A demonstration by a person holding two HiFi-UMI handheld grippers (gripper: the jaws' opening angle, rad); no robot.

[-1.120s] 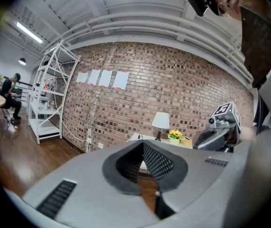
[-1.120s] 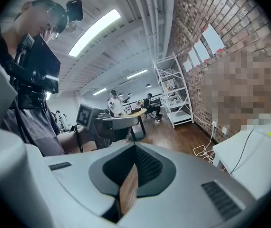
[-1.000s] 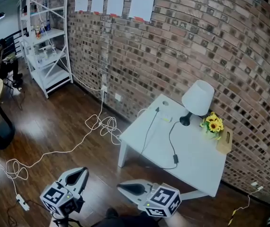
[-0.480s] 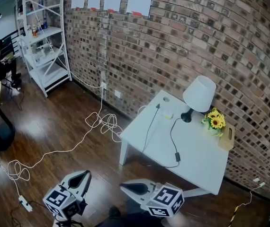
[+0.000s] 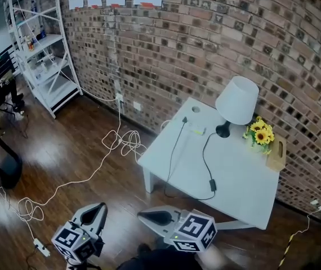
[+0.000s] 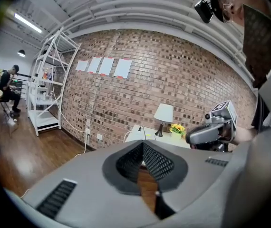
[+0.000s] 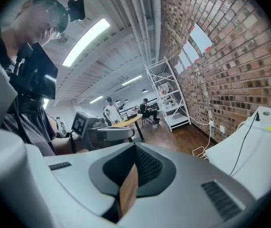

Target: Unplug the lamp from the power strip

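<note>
From above, the left gripper (image 5: 96, 211) and the right gripper (image 5: 151, 216) are hanging low over the wood floor (image 5: 76, 151). Both are pointing toward the white table (image 5: 233, 190). The lamp (image 5: 236, 102) is standing at the back of the table, by the brick wall (image 5: 205, 44). Its black cord (image 5: 205, 162) is looping over the table top to a plug (image 5: 184, 120) near the far edge. I cannot tell what the plug is sitting in. Both grippers are well apart from the lamp, the cord and the plug.

In the left gripper view, the left gripper (image 6: 143, 147) is squeezing its jaws together on nothing. The lamp (image 6: 163, 115) is looking small, far past the tips.

In the right gripper view, the right gripper (image 7: 134, 150) is also keeping its jaws together and holding nothing. The table (image 7: 249, 146) and plug (image 7: 257, 113) are sitting off to the right, away from the tips.
</note>
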